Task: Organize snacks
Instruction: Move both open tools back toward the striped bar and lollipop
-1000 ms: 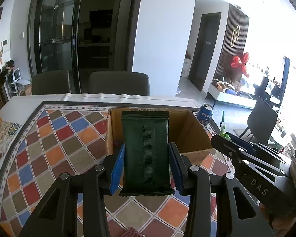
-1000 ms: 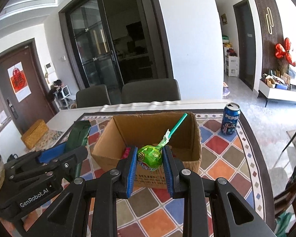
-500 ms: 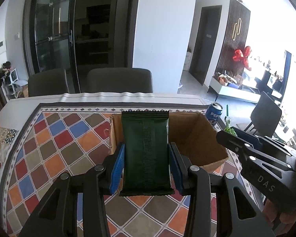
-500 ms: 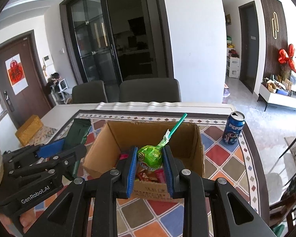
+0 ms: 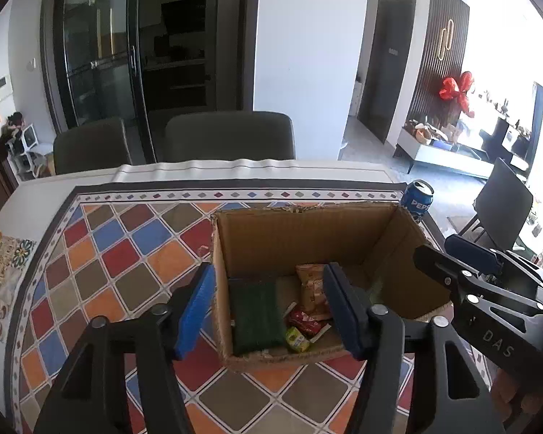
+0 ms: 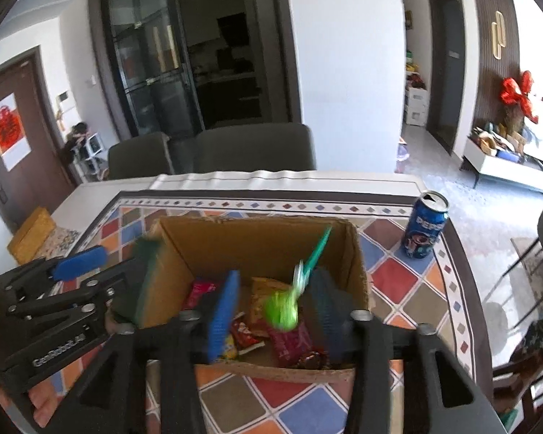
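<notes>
Beyond cardboard box (image 6: 358,253), Pepsi can (image 6: 424,225)

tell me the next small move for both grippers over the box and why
Probably lift both clear of the cardboard box. Both sets of jaws have just been opening: the dark green packet already lies inside, out of the left gripper, and the green lollipop sits blurred and loose in the right gripper, above the snacks.

"PEPSI" on the blue can (image 6: 424,226); "DAS" on the right tool (image 5: 485,282).

Snacks (image 5: 309,307) in box (image 5: 307,231), can (image 5: 418,202) behind-right, on table (image 5: 126,253)
</notes>
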Available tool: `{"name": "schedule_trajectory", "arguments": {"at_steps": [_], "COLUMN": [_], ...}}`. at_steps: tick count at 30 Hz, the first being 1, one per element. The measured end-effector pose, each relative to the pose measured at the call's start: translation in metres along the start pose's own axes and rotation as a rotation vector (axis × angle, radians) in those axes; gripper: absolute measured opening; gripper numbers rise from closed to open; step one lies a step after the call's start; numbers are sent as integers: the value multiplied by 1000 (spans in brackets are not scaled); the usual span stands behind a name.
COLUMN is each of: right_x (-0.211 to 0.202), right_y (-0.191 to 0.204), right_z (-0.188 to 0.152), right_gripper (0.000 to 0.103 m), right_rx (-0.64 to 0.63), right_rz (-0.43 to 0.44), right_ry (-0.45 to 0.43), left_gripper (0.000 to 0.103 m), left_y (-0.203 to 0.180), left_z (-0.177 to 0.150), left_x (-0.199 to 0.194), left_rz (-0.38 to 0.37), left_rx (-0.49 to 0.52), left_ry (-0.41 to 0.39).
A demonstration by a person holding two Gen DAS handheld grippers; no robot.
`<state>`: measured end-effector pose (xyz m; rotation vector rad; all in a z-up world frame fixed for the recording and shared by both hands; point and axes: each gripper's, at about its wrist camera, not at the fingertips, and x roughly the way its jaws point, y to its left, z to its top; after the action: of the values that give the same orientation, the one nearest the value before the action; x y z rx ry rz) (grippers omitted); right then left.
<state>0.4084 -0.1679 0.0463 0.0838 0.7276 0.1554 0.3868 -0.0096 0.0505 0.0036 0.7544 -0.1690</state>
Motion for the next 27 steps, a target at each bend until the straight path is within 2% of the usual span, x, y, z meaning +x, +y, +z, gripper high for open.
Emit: {"name": "schedule_trajectory", "arguments": {"at_steps": [15, 27], "right_x": [-59, -99], "right_y": [11, 23], "right_z": [-44, -86], "right_gripper": [48, 48], "right_rx": [-3, -21], "right_rz": [44, 53], "right_ry": [-54, -54], "left_gripper": [68, 73], "left_y": [-8, -12], "left_z": [-46, -95], "left_x": [-73, -108], "left_rz": [-28, -35], "left_rx": [34, 58], "left_ry": [-76, -70]}}
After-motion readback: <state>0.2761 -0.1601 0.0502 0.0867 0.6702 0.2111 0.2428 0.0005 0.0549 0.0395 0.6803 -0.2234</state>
